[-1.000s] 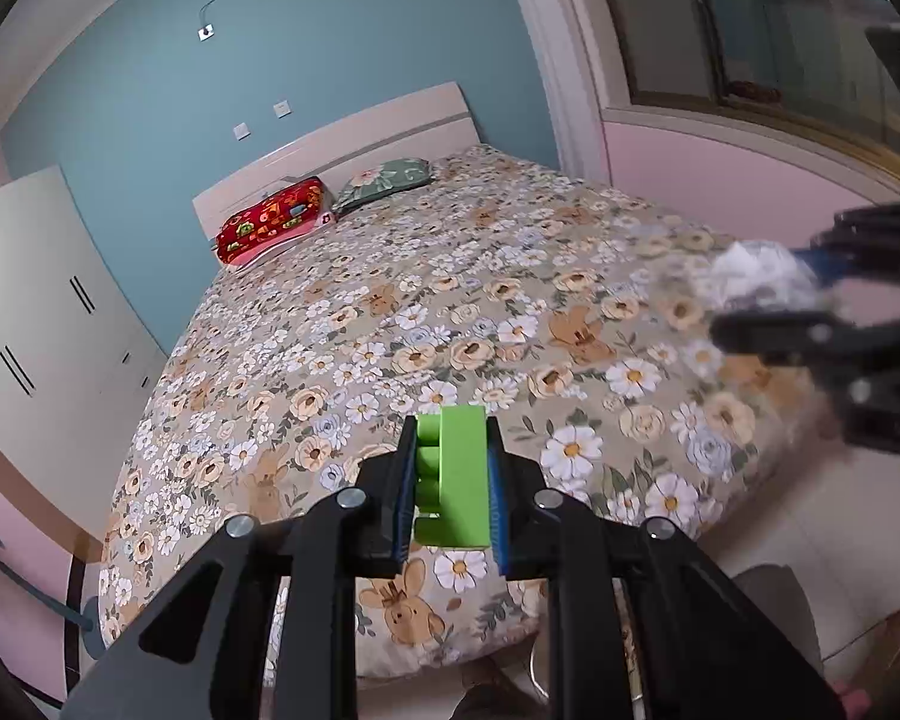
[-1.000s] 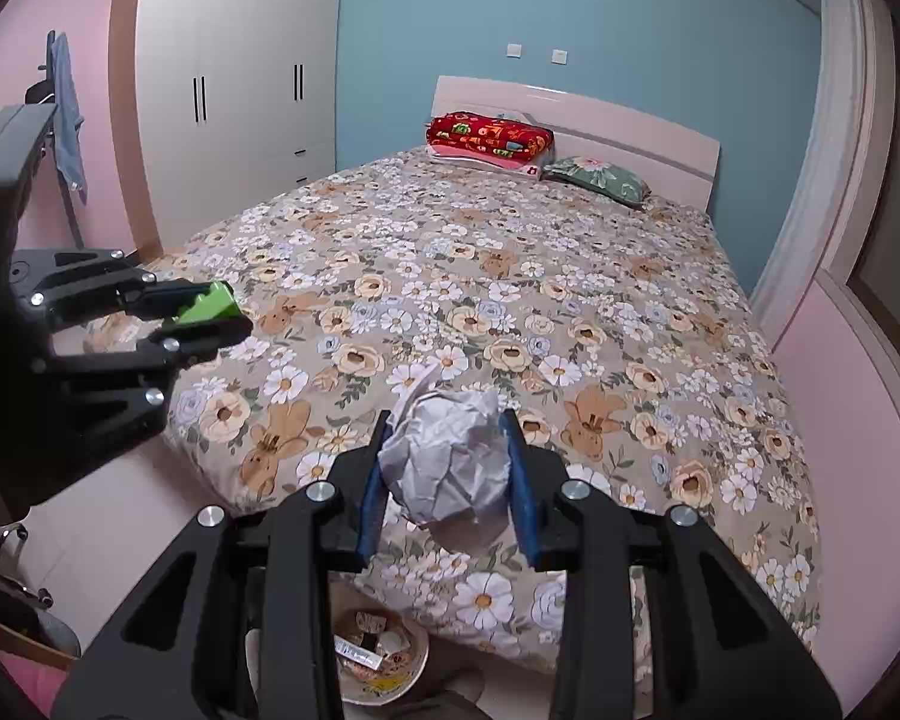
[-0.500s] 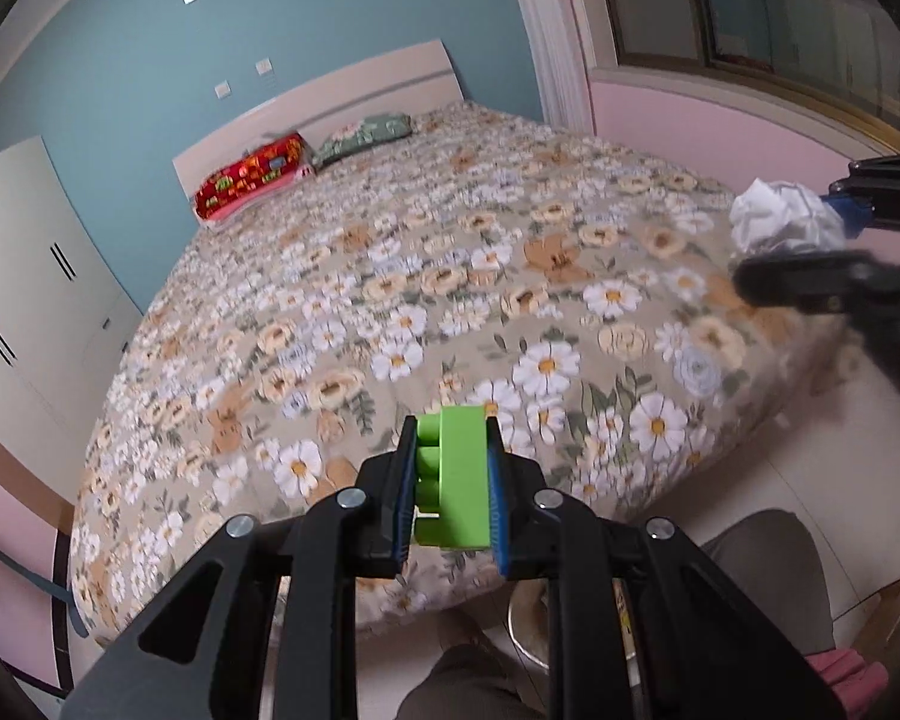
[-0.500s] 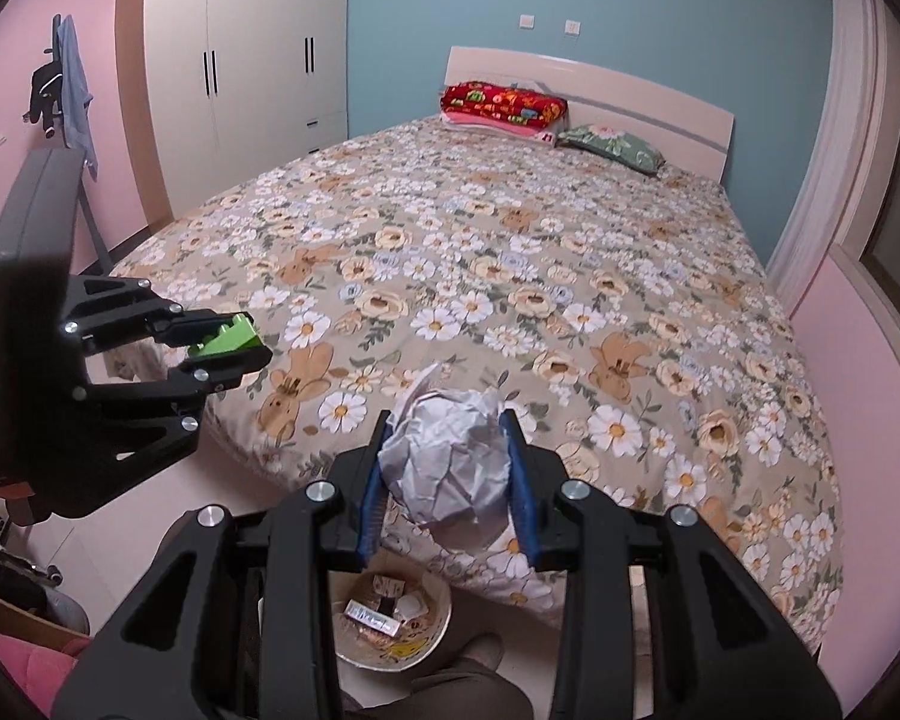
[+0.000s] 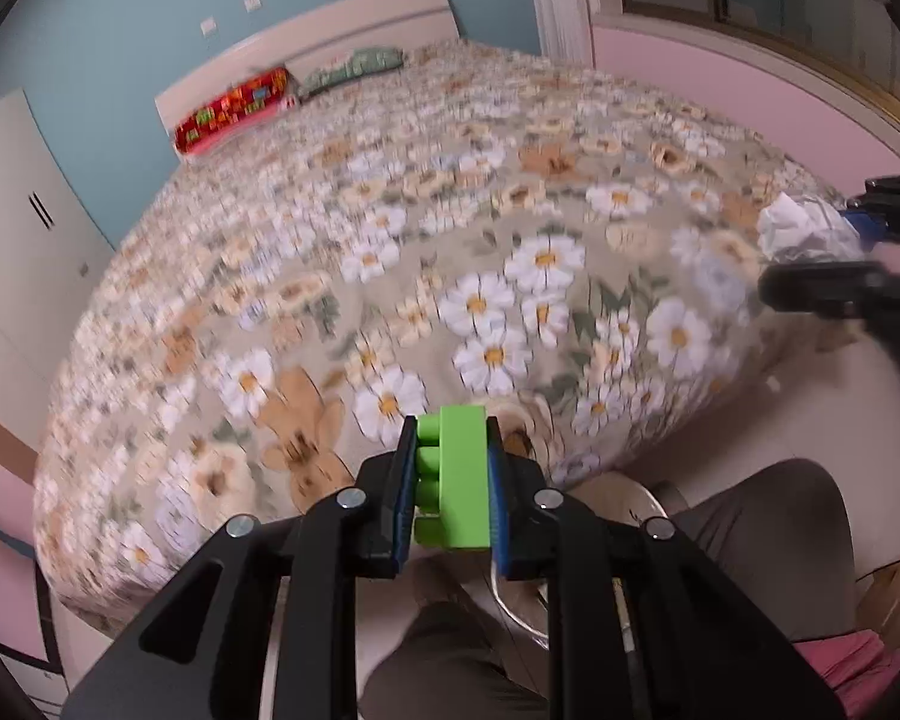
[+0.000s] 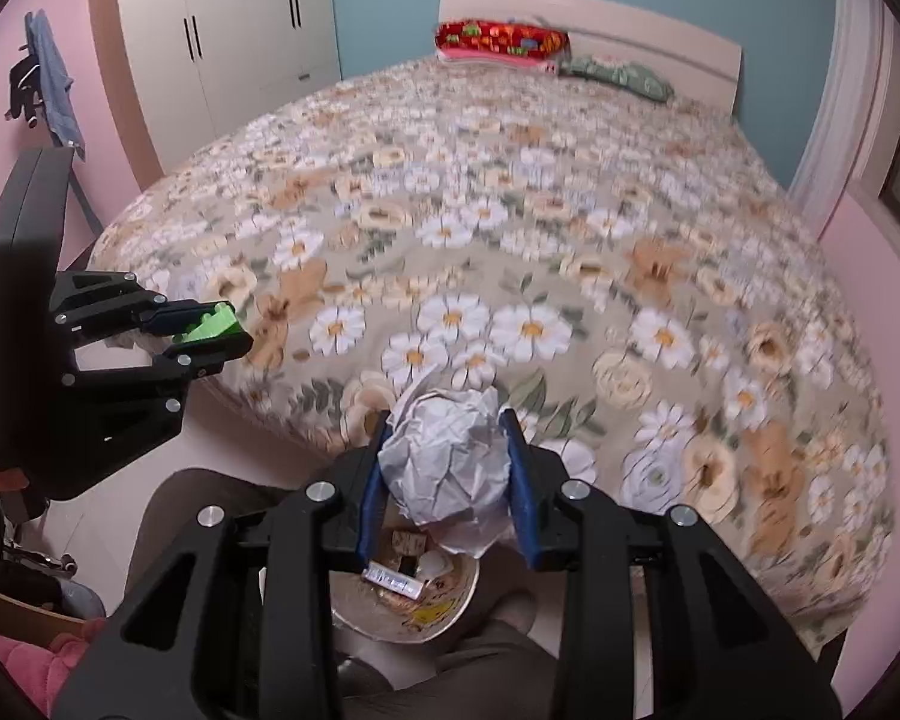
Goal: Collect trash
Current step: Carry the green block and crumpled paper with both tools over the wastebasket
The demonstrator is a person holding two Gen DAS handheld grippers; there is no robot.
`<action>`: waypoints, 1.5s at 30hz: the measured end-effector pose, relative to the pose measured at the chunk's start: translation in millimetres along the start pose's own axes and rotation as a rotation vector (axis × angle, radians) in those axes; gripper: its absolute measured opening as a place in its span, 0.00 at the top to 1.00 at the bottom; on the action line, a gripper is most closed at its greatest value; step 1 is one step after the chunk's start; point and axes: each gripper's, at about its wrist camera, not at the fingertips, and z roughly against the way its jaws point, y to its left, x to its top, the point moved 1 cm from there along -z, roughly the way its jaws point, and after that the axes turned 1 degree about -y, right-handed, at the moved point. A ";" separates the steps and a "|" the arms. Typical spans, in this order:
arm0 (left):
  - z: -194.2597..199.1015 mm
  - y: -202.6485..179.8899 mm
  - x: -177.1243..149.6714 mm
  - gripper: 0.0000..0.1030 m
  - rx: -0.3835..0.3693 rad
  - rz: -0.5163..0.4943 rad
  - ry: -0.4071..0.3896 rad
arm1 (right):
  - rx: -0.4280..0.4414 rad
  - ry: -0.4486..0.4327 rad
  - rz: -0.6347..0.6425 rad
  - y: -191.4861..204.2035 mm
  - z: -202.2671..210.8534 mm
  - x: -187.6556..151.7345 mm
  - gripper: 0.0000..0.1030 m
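Observation:
My left gripper is shut on a green toy brick and holds it in the air past the foot of the bed. It also shows at the left of the right wrist view. My right gripper is shut on a crumpled white paper ball, held above a round trash bin with wrappers inside. The paper ball also shows at the right of the left wrist view. The bin's rim shows just below the green brick in the left wrist view.
A bed with a floral cover fills the space ahead, with a red pillow and a green pillow at the headboard. A white wardrobe stands at the left. The person's legs are beside the bin.
Both grippers have pulled back from the bed and tilted downward with their loads. The bin has come nearer below the right gripper. Both grips are unchanged.

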 end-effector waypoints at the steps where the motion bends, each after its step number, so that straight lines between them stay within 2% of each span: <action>1: -6.3 -0.2 -4.3 0.78 -0.003 0.001 0.011 | 0.001 0.011 -0.002 0.5 -6.2 -4.0 0.65; 7: -45.5 -6.1 -35.6 0.78 -0.025 -0.003 0.093 | 0.018 0.086 -0.026 1.7 -46.1 -29.5 0.65; 15: -80.8 -21.7 -67.0 0.78 -0.059 -0.019 0.163 | 0.045 0.159 -0.057 6.6 -85.8 -59.4 0.65; 32: -144.9 -46.7 -107.9 0.78 -0.110 -0.025 0.291 | 0.102 0.348 -0.144 0.3 -171.0 -130.8 0.65; 45: -205.7 -72.3 -140.2 0.78 -0.200 0.006 0.445 | 0.137 0.509 -0.166 6.2 -243.2 -182.0 0.65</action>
